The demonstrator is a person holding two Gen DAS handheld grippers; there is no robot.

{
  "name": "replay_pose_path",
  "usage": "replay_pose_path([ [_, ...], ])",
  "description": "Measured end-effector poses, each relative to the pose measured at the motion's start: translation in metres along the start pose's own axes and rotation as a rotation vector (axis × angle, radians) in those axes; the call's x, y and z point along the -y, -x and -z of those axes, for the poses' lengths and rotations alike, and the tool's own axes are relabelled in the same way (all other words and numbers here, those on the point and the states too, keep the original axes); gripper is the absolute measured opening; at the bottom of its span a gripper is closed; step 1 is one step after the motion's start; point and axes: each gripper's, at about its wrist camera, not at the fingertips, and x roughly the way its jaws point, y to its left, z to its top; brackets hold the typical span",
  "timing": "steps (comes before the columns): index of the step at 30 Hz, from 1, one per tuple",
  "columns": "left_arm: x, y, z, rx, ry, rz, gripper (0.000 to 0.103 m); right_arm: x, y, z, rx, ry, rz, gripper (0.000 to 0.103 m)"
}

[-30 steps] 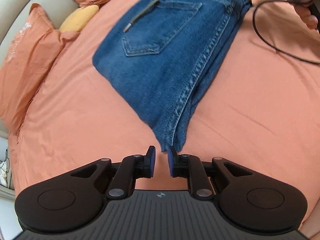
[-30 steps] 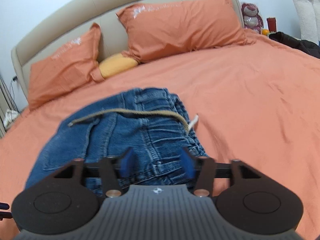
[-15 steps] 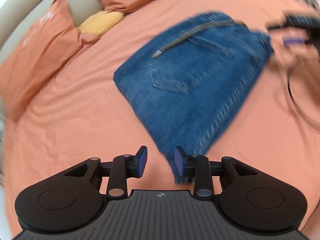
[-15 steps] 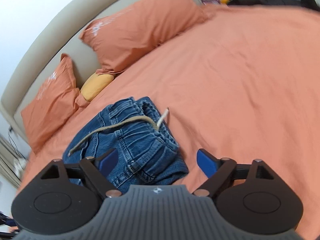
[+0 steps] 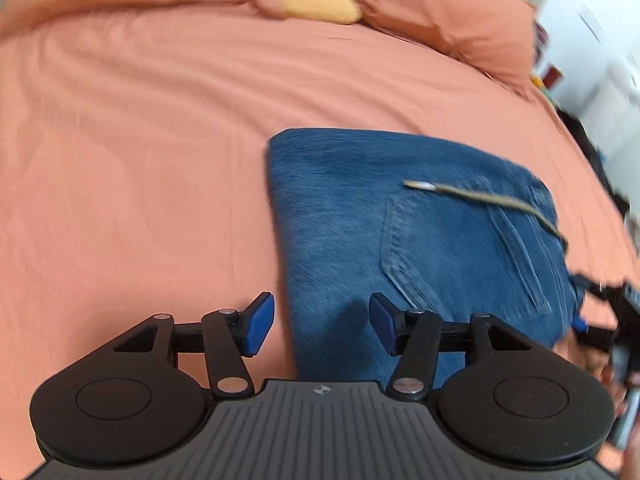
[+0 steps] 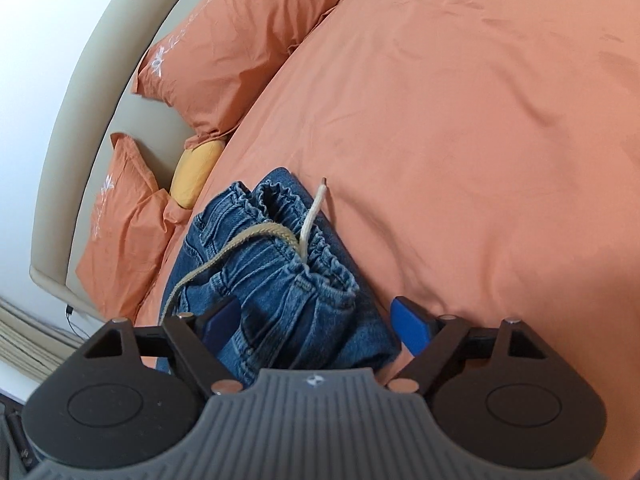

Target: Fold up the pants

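Blue denim pants [image 5: 400, 232] lie folded into a compact stack on the orange bedsheet [image 5: 120, 160], back pocket up, a tan drawstring [image 5: 480, 198] across them. My left gripper [image 5: 320, 326] is open and empty, its fingers straddling the stack's near left corner. In the right wrist view the pants [image 6: 280, 272] show their elastic waistband and drawstring [image 6: 240, 244]. My right gripper [image 6: 316, 326] is wide open and empty, its jaws on either side of the waistband end. The right gripper also shows at the edge of the left wrist view [image 5: 600, 320].
Two orange pillows [image 6: 248, 48] [image 6: 120, 232] and a yellow cushion [image 6: 198, 172] lie against the beige headboard [image 6: 100, 92]. Wide orange sheet [image 6: 480, 160] spreads to the right of the pants. Dark items and a white wall [image 5: 600, 92] are at the far right.
Both grippers have opened wider and let go of the pants. The left view has swung round to face the pillows. The right view has tilted and pulled slightly back.
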Motion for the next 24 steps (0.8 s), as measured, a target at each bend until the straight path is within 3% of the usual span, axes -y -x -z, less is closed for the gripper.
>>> replay_pose_path([
  [6, -0.021, -0.031, -0.008, -0.005, 0.144, 0.108, 0.071, 0.0, -0.02, -0.011, -0.025, 0.04, -0.038, 0.071],
  [12, -0.027, -0.048, -0.015, 0.009, 0.195, 0.181, 0.07, 0.001, -0.03, -0.014, -0.037, 0.059, -0.071, 0.055],
  [15, -0.023, -0.052, -0.017, 0.017, 0.201, 0.193, 0.055, 0.001, -0.031, -0.013, -0.034, 0.043, -0.086, 0.047],
  [16, -0.02, -0.053, -0.018, 0.02, 0.205, 0.196, 0.041, 0.0, -0.031, -0.013, -0.031, 0.044, -0.088, 0.045],
  [22, 0.011, -0.05, -0.018, 0.075, 0.226, 0.096, 0.014, -0.008, -0.025, -0.009, -0.017, 0.131, -0.078, 0.034],
  [24, 0.027, -0.041, -0.018, 0.112, 0.231, 0.054, 0.011, -0.009, -0.025, -0.01, -0.028, 0.142, -0.069, 0.032],
])
